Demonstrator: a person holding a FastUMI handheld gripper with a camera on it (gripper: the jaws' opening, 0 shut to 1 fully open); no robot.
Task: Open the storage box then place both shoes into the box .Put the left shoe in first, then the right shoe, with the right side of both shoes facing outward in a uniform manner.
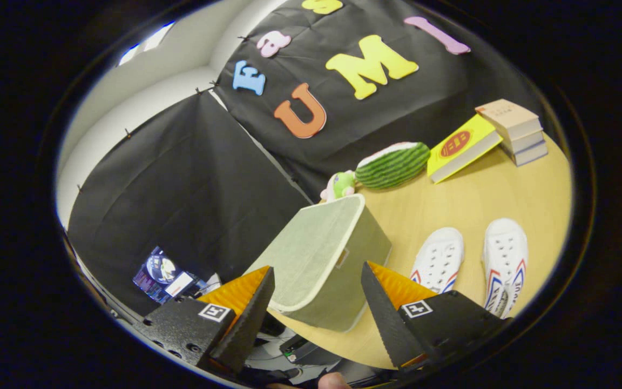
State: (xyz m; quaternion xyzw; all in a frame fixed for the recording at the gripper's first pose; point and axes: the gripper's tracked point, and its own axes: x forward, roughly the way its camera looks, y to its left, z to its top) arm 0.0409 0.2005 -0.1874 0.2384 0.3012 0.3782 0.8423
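Claw (316, 292) fingers spread apart before the lidded storage box (324, 259); both shoes (470, 262) point toes away, side by side.

Lidded grey storage box (319, 259); white shoes (473, 262) beside.

A staged recording booth is indicated: black cloth walls (181, 183) are pinned around a wooden surface (484, 200), on which household props such as books (513, 129) are laid out.

Storage box (319, 259) blocks ahead (gripper (316, 294) spread); table (484, 200) beyond shoes (473, 259) free.
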